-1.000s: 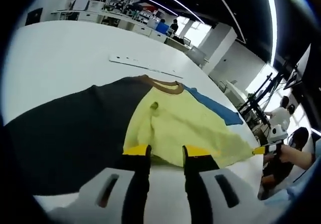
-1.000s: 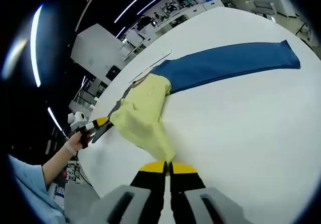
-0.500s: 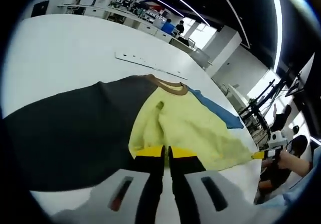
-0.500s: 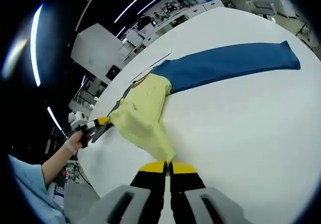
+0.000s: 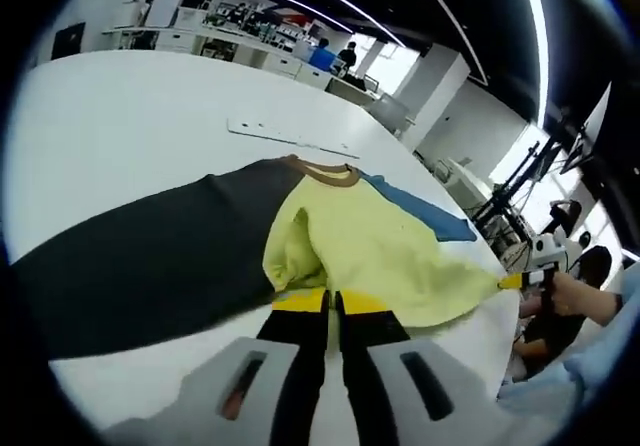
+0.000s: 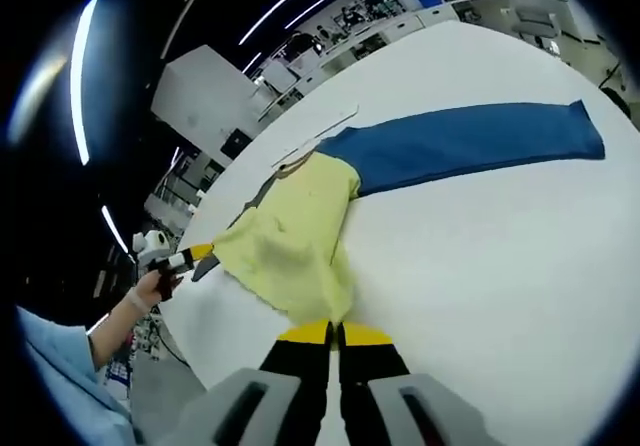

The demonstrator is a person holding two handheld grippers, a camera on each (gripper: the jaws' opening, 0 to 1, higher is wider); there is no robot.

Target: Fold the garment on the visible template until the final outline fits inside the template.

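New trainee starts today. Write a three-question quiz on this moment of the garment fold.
1. True or false: the left gripper is shut on the garment's yellow body.
2. Which colour is the sleeve lying flat across the white table in the right gripper view? A red, B blue, C green.
3. Fill in: the right gripper grips the garment's ___ hem.

Key: 1 true; 2 B; 3 yellow.
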